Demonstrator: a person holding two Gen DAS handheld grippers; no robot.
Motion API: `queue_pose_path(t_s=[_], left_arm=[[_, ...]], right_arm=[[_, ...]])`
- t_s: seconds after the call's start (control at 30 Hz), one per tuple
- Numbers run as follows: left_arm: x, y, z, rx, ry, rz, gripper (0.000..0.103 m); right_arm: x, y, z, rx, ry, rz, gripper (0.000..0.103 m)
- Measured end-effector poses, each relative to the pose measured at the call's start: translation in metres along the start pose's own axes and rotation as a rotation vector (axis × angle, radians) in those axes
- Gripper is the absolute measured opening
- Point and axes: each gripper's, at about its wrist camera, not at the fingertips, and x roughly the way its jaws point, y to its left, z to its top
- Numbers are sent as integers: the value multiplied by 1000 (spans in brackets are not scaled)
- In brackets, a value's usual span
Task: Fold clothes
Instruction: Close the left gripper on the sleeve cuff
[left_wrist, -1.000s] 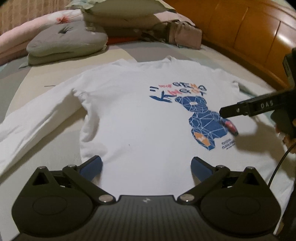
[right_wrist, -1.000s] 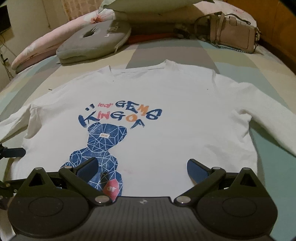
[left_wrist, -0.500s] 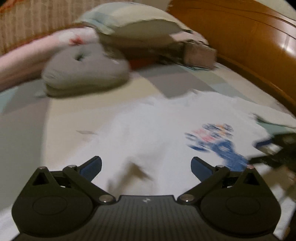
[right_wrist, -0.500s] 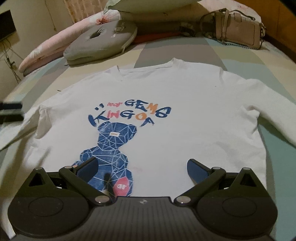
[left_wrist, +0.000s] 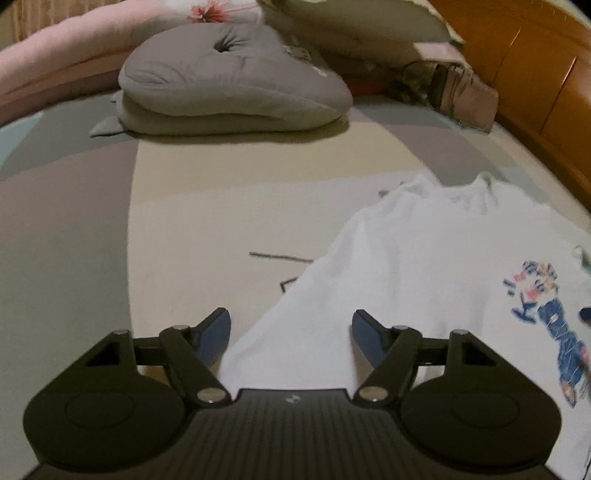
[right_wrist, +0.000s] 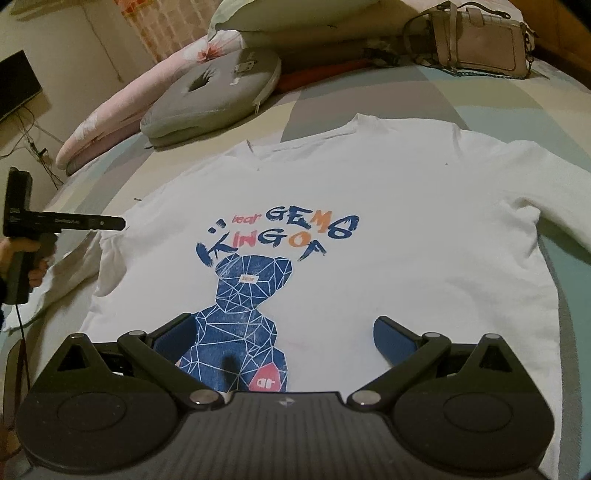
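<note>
Both claws, left gripper (left_wrist: 291, 328) and right gripper (right_wrist: 282, 334), gape empty above the white sweatshirt (right_wrist: 332, 206), which lies flat, print up, on the bed (left_wrist: 110, 221), its sleeves reaching toward nine and three o'clock, no fold showing.

The sweatshirt's (right_wrist: 369, 221) right sleeve (right_wrist: 554, 214) runs off the frame edge.

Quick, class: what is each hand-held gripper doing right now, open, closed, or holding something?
Left hand-held gripper: open, holding nothing, over the shirt's sleeve.
Right hand-held gripper: open, holding nothing, over the shirt's lower front.
</note>
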Motion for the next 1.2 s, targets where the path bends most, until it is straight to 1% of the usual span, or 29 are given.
queue_pose_path(t_s=[0.07,0.17,0.2,0.23,0.3,0.37,0.47,0.5,0.6,0.77,0.8,0.83,0.87,0.93,0.97,1.0,1.1,1.2], left_arm=[[1,7,3,-26,10,-48,73],[-3,11,6,-32,47,-113,73],[-5,11,4,-27,62,-147,73],[-6,11,3,-23,78,-178,73],[-8,13,3,-11,99,-216,73],[-3,16,8,-11,113,-221,72],[11,17,21,-18,113,-233,72],[15,18,24,-19,113,-237,72],[13,22,21,-36,125,-250,71],[10,29,16,-65,145,-273,70],[10,30,15,-70,149,-277,66],[9,32,14,-76,153,-282,57],[8,33,13,-82,157,-286,51],[7,35,12,-87,162,-287,22],[7,33,15,-73,155,-265,17],[6,31,18,-60,149,-244,6],[4,24,26,-18,128,-179,2],[3,18,34,23,108,-114,1]], right_arm=[[1,0,0,-3,-1,-1,103],[1,1,0,-10,0,-2,103],[1,1,0,-10,1,-1,103],[0,1,-1,-7,2,7,103],[0,2,-1,6,10,59,103],[-1,4,-2,17,24,139,103],[-1,11,-4,28,48,257,103],[0,12,-5,25,52,270,103],[0,15,-6,10,58,268,103],[-1,10,-4,38,61,269,103],[-1,10,-4,38,61,268,103],[-2,11,-5,34,61,266,103],[-2,12,-6,31,61,264,103],[-2,13,-6,28,62,261,103],[-2,13,-6,27,62,261,103],[-2,13,-6,28,62,261,103],[-2,12,-6,33,59,258,103],[-3,13,-6,28,55,248,103]])
